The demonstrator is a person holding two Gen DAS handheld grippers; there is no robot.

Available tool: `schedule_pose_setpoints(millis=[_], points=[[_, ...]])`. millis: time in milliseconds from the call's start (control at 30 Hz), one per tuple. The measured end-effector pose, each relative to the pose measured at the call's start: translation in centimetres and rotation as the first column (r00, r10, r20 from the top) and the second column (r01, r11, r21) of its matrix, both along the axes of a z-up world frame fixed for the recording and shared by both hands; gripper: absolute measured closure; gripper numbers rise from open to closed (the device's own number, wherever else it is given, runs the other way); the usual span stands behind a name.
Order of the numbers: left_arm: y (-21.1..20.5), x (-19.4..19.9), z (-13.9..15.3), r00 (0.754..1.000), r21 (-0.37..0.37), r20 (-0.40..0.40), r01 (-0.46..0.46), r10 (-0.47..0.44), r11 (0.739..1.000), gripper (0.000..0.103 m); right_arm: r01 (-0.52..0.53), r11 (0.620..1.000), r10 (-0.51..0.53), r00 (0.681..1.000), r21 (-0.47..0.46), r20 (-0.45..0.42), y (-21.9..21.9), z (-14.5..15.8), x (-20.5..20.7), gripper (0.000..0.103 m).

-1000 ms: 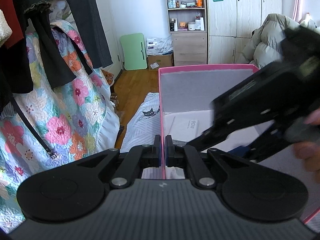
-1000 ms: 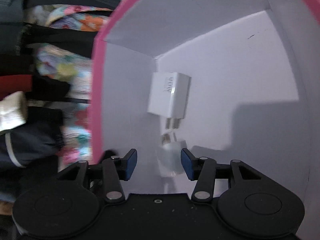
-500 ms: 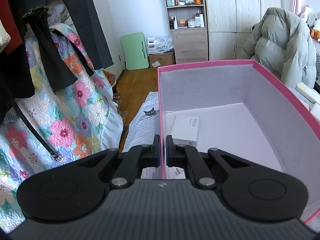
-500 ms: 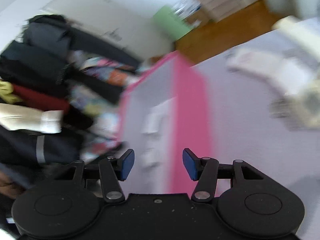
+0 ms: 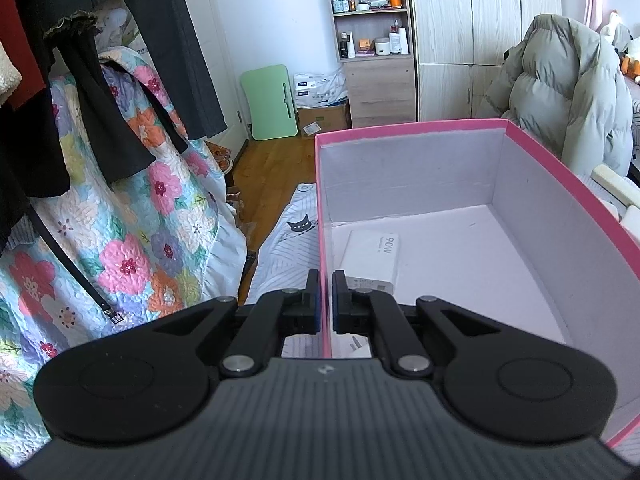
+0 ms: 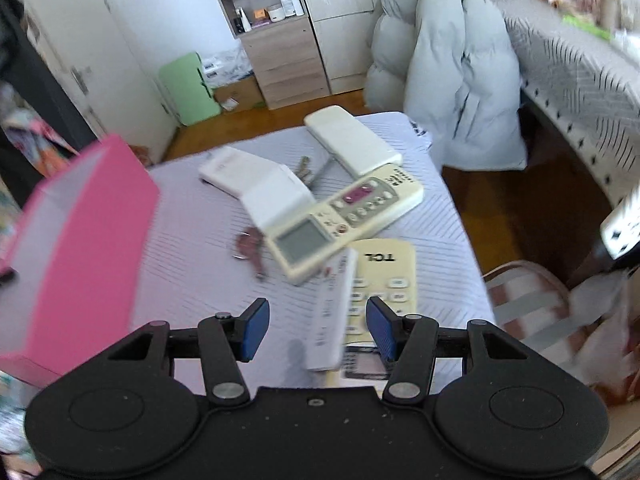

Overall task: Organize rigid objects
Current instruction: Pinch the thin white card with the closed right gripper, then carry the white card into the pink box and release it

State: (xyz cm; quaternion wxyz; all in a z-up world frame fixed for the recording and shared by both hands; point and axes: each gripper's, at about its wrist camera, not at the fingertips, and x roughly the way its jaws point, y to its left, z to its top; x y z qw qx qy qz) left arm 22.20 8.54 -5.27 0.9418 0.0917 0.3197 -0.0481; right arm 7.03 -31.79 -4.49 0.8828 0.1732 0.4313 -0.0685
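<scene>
Striped table (image 6: 192, 240) carries pink box (image 6: 84, 240), remotes (image 6: 344, 220), keys (image 6: 248, 246).

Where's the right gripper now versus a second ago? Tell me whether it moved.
Yes. The right gripper has left the pink box, now at its left, and hovers open over the remotes outside it.
</scene>
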Motion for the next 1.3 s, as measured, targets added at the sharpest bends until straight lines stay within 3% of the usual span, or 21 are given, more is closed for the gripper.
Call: schedule_pose_setpoints(millis=[133,167,200,233,267,333,467,767,900,1033,1100,1200,1300], points=[[-0.2,0.0,0.0,1.000,0.009,0.001,0.000,0.000,1.000,0.098,-0.025,0.997,0.025,1.000,-0.072,0.006,1.4,-1.4,0.4,0.049],[-0.2,0.0,-0.1,1.000,0.012,0.002,0.001,-0.001,1.000,0.098,-0.030,0.993,0.031,0.999,-0.112,0.013,1.9,-1.5,0.5,0.060],[-0.3,-0.1,-0.1,1.000,0.015,0.004,0.002,-0.002,1.000,0.098,-0.031,0.984,0.035,0.999,-0.175,0.018,2.5,-1.5,0.4,0.085],[-0.3,-0.1,-0.1,1.000,0.016,0.005,0.004,-0.004,1.000,0.098,-0.039,0.978,0.049,0.998,-0.203,0.044,2.8,-1.2,0.1,0.089],[-0.3,-0.1,-0.1,1.000,0.011,0.005,0.005,-0.005,1.000,0.098,-0.047,0.985,0.059,0.996,-0.166,0.065,2.7,-1.0,0.0,0.093],[-0.3,-0.1,-0.1,1.000,0.005,0.005,0.008,-0.008,1.000,0.098,-0.057,0.994,0.064,0.995,-0.088,0.077,2.1,-0.7,0.0,0.094],[-0.1,-0.1,-0.1,1.000,0.002,0.004,0.007,-0.007,1.000,0.098,-0.050,0.997,0.054,0.996,-0.052,0.067,1.5,-0.8,-0.2,0.094],[-0.1,-0.1,-0.1,1.000,-0.005,0.004,0.006,-0.006,1.000,0.098,-0.064,0.997,0.065,0.998,-0.046,0.016,1.8,-2.6,0.6,0.093],[-0.1,-0.3,-0.2,1.000,0.010,0.010,0.003,-0.004,1.000,0.098,-0.015,0.999,0.018,0.997,-0.039,0.079,1.8,-1.9,-0.1,0.094],[-0.7,-0.5,-0.2,1.000,0.043,0.020,0.001,-0.002,0.999,0.098,-0.021,0.998,0.010,0.982,0.055,0.190,1.7,1.0,-1.0,0.094],[-1.2,-0.5,-0.2,0.999,0.074,0.034,-0.002,0.000,0.997,0.098,-0.078,0.993,0.055,0.972,0.094,0.227,2.4,2.6,-0.9,0.094],[-1.3,-0.4,-0.1,0.999,0.092,0.034,-0.006,0.003,0.996,0.098,-0.202,0.977,0.180,0.951,0.064,0.251,5.2,5.4,0.3,0.094],[-1.4,-0.5,-0.1,0.999,0.095,0.035,-0.008,0.005,0.995,0.098,-0.348,0.931,0.305,0.907,0.108,0.291,8.2,7.8,2.0,0.094]])
